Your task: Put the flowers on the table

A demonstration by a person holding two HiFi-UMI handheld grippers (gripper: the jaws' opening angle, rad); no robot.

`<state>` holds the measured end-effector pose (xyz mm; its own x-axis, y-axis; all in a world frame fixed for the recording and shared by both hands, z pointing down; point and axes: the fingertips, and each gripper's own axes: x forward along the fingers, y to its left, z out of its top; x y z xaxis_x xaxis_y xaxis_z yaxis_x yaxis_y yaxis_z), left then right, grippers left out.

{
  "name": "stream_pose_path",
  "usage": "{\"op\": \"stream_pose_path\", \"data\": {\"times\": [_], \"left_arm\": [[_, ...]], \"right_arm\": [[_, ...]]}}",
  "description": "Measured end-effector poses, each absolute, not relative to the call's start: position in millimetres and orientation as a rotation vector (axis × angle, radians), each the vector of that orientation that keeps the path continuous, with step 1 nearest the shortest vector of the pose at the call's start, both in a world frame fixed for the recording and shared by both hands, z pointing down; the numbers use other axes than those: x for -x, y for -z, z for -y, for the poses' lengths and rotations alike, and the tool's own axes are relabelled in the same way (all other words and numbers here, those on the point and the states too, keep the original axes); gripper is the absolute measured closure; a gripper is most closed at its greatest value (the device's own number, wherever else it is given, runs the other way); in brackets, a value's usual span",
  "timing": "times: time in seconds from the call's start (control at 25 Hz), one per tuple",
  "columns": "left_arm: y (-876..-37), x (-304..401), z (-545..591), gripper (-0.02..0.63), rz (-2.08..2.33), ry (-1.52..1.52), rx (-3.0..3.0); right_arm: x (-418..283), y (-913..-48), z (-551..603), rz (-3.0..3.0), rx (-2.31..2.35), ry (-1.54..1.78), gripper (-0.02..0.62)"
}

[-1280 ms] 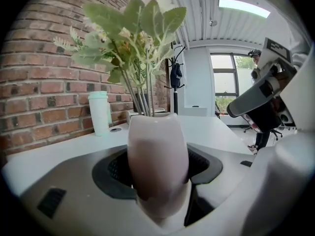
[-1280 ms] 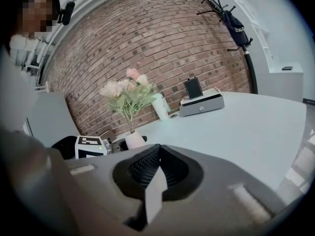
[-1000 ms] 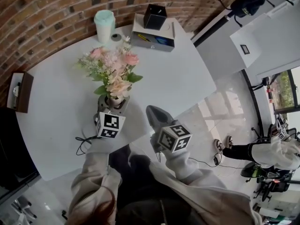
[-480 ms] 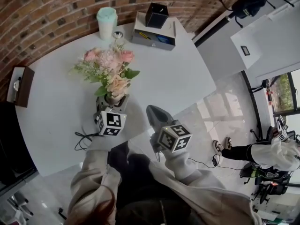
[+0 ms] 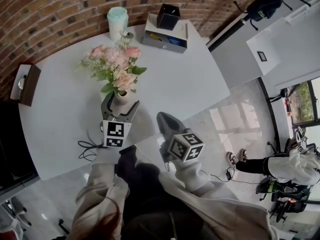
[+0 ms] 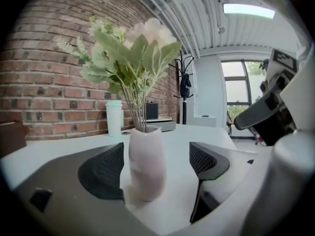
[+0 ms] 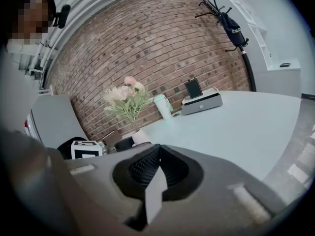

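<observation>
A bouquet of pink and cream flowers with green leaves stands upright in a pale pink vase on the white table. My left gripper reaches in from the near edge, and its jaws are opening with the vase between them. In the left gripper view the vase rests on the tabletop close by the left pad, with a clear gap to the right pad. My right gripper hovers off the table's near right edge, shut with nothing in it. The flowers show far off in its view.
A mint cup and a grey box with a black holder on top stand at the far side by the brick wall. A brown object lies at the left edge. A black cable trails by my left gripper. A person sits at the right.
The left jaws have spread apart off the vase, which now stands free on the table. The right gripper has stayed where it was.
</observation>
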<state>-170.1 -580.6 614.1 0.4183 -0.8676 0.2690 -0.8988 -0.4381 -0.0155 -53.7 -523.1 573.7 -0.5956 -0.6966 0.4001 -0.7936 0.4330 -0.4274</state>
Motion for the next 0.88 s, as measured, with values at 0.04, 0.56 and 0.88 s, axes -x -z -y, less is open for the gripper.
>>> {"op": "stream_pose_path", "data": {"times": [0.04,0.56,0.88], "left_arm": [[-610,170,572,0.212,1.577,-0.324,-2.515],[-561,150,452,0.491,1.615,-0.23,-2.29],[-532,107,392,0.603,1.625,-0.181,-2.265]], "right_arm": [[52,-573,519,2.519,-1.322,-0.887,0.595],[42,-547,458,2.64,-1.278,-0.87,0.595],[18,-528,407,2.711,-1.267,-0.8,0.595]]}}
